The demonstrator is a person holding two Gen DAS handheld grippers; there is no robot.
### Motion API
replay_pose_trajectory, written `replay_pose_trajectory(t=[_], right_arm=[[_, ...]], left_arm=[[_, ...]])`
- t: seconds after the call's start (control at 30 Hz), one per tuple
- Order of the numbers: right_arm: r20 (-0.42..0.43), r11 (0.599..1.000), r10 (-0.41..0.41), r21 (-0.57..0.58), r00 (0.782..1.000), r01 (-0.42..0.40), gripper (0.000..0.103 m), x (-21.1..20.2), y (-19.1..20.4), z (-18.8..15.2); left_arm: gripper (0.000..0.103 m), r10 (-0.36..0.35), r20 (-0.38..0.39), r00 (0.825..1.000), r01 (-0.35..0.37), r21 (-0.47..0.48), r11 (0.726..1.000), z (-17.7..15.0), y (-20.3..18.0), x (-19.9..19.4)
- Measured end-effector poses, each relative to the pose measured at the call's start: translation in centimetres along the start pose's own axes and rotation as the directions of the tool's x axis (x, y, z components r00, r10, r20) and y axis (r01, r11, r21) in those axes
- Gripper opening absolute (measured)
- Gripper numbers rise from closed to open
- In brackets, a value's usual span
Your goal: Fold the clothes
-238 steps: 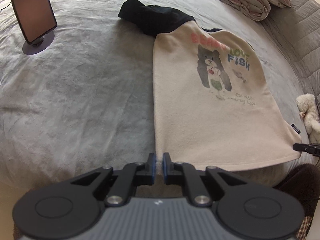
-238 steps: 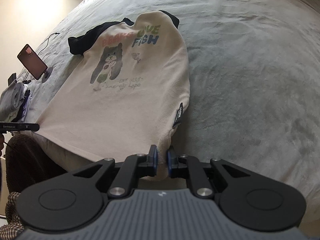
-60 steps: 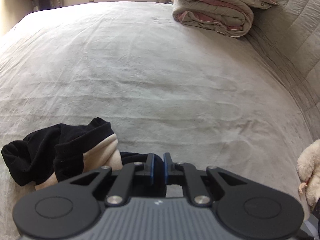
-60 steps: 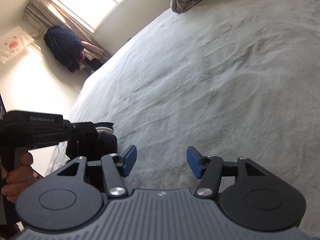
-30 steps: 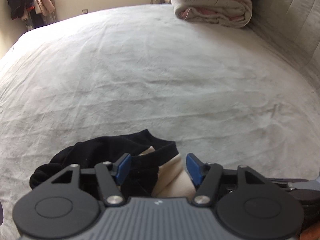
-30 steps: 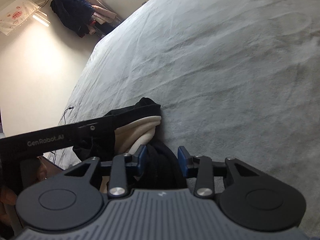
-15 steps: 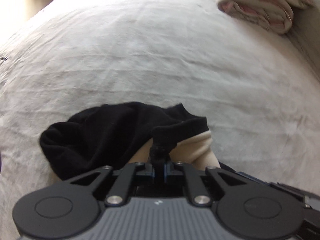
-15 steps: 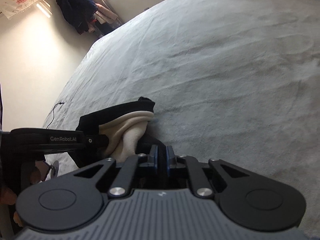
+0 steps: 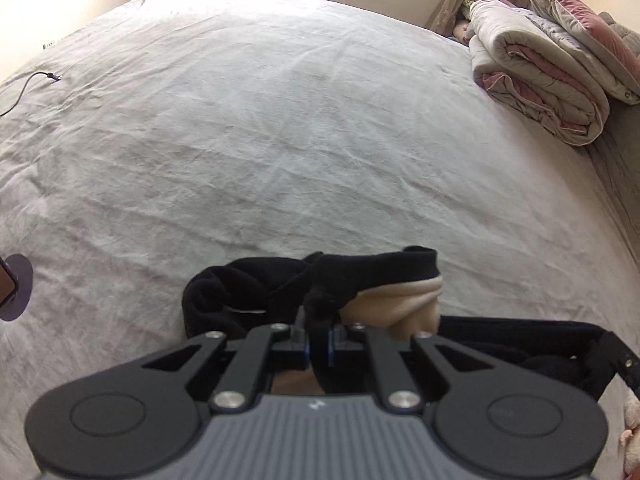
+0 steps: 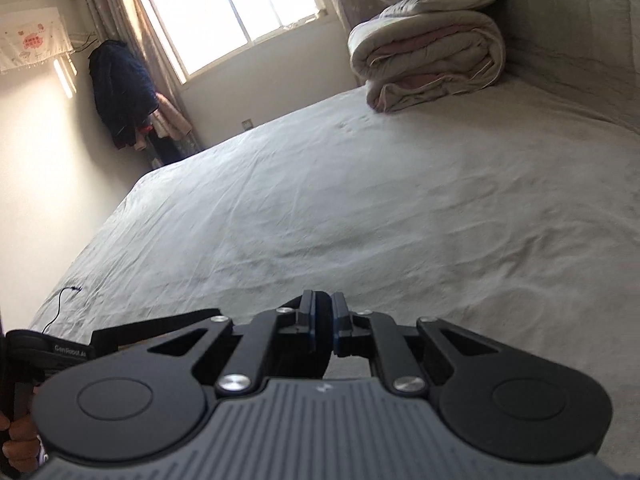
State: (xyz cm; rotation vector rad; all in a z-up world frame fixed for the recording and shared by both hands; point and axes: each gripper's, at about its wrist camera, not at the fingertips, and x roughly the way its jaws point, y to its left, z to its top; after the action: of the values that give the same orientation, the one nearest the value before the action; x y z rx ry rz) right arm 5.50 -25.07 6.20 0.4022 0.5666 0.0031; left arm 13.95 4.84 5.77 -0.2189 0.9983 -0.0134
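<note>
The cream shirt (image 9: 394, 304) with black sleeves (image 9: 240, 292) lies bunched on the grey bed (image 9: 280, 140), just ahead of my left gripper (image 9: 318, 342). That gripper is shut on a black fold of the shirt's edge. In the right wrist view my right gripper (image 10: 322, 304) is shut on a strip of the shirt's black fabric (image 10: 321, 344), held above the bed; the rest of the shirt is hidden below it. The right gripper's body (image 9: 560, 344) shows close beside the left one.
A folded quilt and pillow (image 9: 540, 80) are stacked at the head of the bed. A phone stand (image 9: 16, 292) and a cable (image 9: 36, 80) lie at the left edge. A person's hand (image 10: 16, 440) grips the left tool. Hanging clothes (image 10: 120, 92) are beside the window.
Both grippers went from open around the bunched shirt to shut on its black edge. Both then rose, the right one tilting up so the shirt dropped out of its view.
</note>
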Motion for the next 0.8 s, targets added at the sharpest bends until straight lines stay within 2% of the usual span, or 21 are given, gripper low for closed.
replay_pose_trajectory(t=[0.2, 0.27, 0.37, 0.53, 0.63, 0.7, 0.8], right_arm=[[0.132, 0.994, -0.103, 0.044, 0.986, 0.098, 0.009, -4.0, -2.8, 1.0], [0.155, 0.99, -0.134, 0.059, 0.979, 0.126, 0.009, -5.1, -3.7, 1.0], [0.146, 0.986, -0.165, 0.05, 0.975, 0.159, 0.009, -6.1, -5.1, 0.5], [0.036, 0.984, -0.167, 0.068, 0.985, 0.165, 0.01, -6.8, -7.8, -1.7], [-0.069, 0.986, -0.124, 0.106, 0.99, 0.13, 0.01, -7.2, -9.3, -4.0], [-0.153, 0.986, -0.086, 0.131, 0.985, 0.107, 0.01, -7.3, -10.0, -5.8], [-0.262, 0.986, -0.054, 0.136, 0.964, 0.092, 0.01, -7.0, -10.6, -8.4]], left_arm=[[0.007, -0.103, -0.03, 0.994, 0.103, -0.01, 0.995, 0.1, -2.3, 0.1], [0.007, -0.143, -0.042, 0.989, 0.143, -0.012, 0.99, 0.1, -3.6, 0.3], [0.007, -0.165, -0.044, 0.985, 0.165, 0.005, 0.986, -0.2, -5.7, 0.5], [0.008, -0.192, -0.058, 0.98, 0.193, 0.011, 0.981, -1.3, -6.6, 1.0], [0.008, -0.204, -0.078, 0.976, 0.205, 0.0, 0.979, -2.7, -5.4, 1.4], [0.008, -0.201, -0.091, 0.975, 0.202, 0.001, 0.979, -3.8, -4.3, 1.6], [0.008, -0.192, -0.123, 0.974, 0.193, -0.004, 0.981, -5.6, -2.4, 2.3]])
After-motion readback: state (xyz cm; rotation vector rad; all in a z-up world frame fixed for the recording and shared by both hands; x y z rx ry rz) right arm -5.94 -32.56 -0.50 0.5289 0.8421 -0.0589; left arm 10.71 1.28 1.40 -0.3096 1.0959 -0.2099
